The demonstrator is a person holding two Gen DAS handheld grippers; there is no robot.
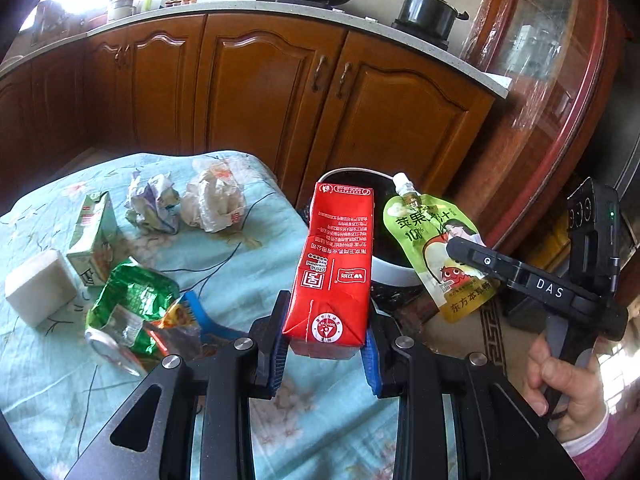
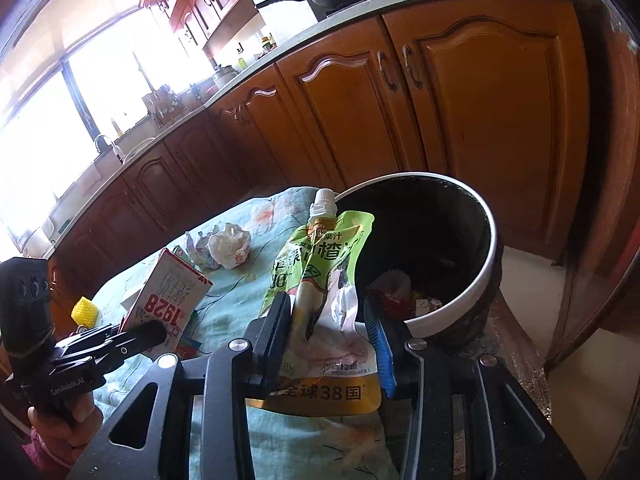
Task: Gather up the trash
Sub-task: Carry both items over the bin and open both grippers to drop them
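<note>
Red carton (image 1: 334, 268) clamped in left claw (image 1: 325, 346) | green pouch (image 2: 324, 280) pinched in right claw (image 2: 334, 344)

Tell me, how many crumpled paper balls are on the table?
2. Both lie side by side at the table's far end: the printed crumpled paper left, the white crumpled paper right. Others may be hidden.

Cloth-covered table (image 1: 248, 280) bears crumpled wrappers (image 1: 188, 204), green carton (image 1: 94, 236), perhaps foam block (image 1: 38, 286).
</note>
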